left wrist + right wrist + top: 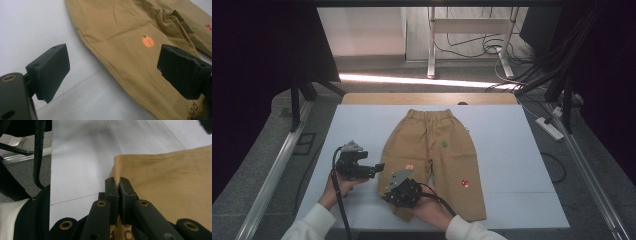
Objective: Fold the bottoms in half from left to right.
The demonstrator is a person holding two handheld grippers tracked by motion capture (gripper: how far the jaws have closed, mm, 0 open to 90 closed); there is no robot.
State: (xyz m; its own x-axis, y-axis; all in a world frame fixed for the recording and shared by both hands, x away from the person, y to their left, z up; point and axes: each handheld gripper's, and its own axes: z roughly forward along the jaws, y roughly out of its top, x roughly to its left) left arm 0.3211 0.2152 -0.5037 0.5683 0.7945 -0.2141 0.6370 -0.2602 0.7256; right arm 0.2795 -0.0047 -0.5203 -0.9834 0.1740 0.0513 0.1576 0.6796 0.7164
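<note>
While the right tool (119,185) pinches the trousers (170,182), they lie flat.

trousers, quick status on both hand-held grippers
Right hand-held gripper shut on trousers hem corner. Left hand-held gripper open, beside the leg, holding nothing. Nothing in the way.

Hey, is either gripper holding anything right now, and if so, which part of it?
The right gripper is shut on the tan trousers, pinching the hem corner of the leg nearest the person. The left gripper is open and holds nothing.
</note>
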